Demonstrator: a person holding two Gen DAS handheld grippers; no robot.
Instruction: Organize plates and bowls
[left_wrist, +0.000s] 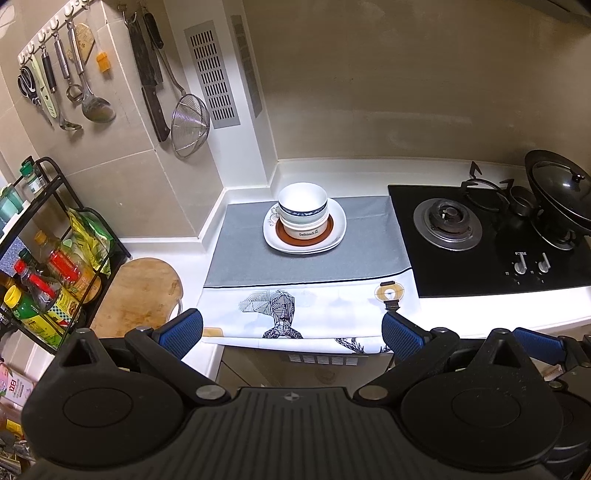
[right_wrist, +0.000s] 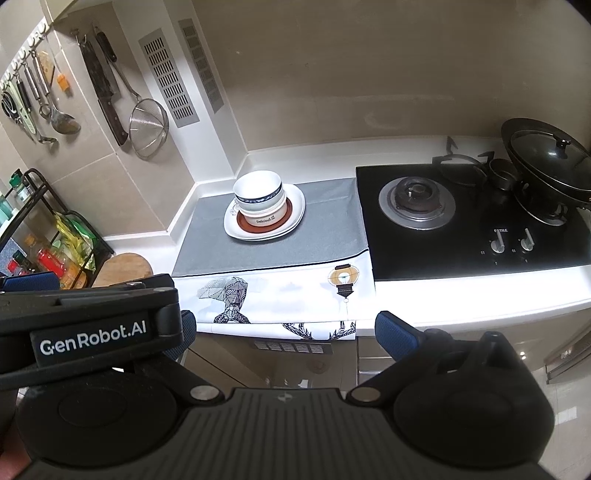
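Stacked bowls (left_wrist: 303, 208) (right_wrist: 258, 197) sit on stacked white plates (left_wrist: 338, 225) (right_wrist: 295, 206) on the grey cloth, near the counter's back corner. The top bowl is white with a blue band; the lowest reads "Delicious". A plate with a brown ring lies under the bowls. My left gripper (left_wrist: 291, 330) hangs open at the counter's front edge, well short of the stack, with nothing between its blue pads. My right gripper (right_wrist: 284, 332) is open too, just to the right of the left one, whose black body (right_wrist: 88, 325) covers its left finger.
A black gas hob (left_wrist: 491, 240) (right_wrist: 472, 218) lies right of the cloth, with a lidded wok (left_wrist: 565, 195) (right_wrist: 550, 166) at its far right. A wooden board (left_wrist: 140, 291) and a bottle rack (left_wrist: 48, 266) stand left. Utensils and a strainer (left_wrist: 190, 125) hang on the wall.
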